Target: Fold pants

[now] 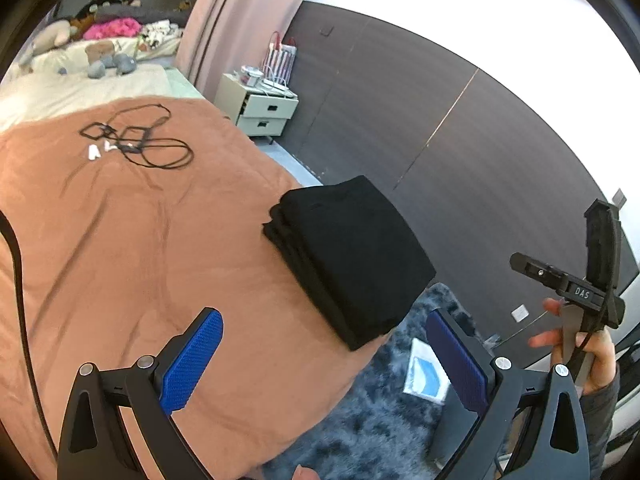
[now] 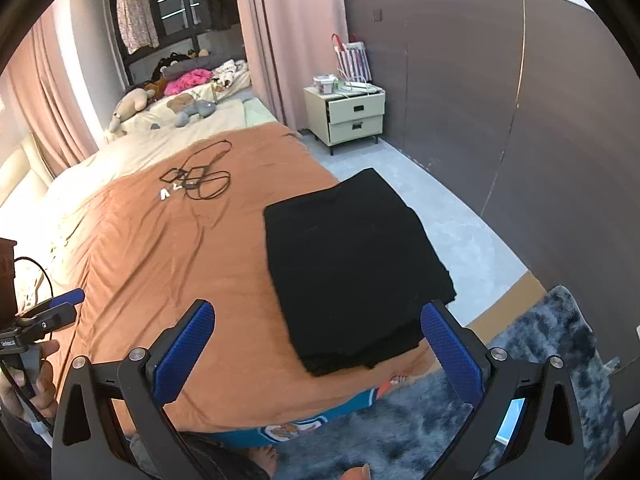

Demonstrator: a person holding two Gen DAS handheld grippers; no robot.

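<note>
Now folded, the black pants lie at the corner of the orange bedspread, beyond my left gripper and right gripper; both grippers gape wide, holding nothing.

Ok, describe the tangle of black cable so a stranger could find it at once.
Start from the big bed with the orange-brown cover. Past the folded black pants at its near corner, toward the pillows, lies a loose tangle of thin black cable. It alone is wiry loops, with small white pieces beside it.
</note>
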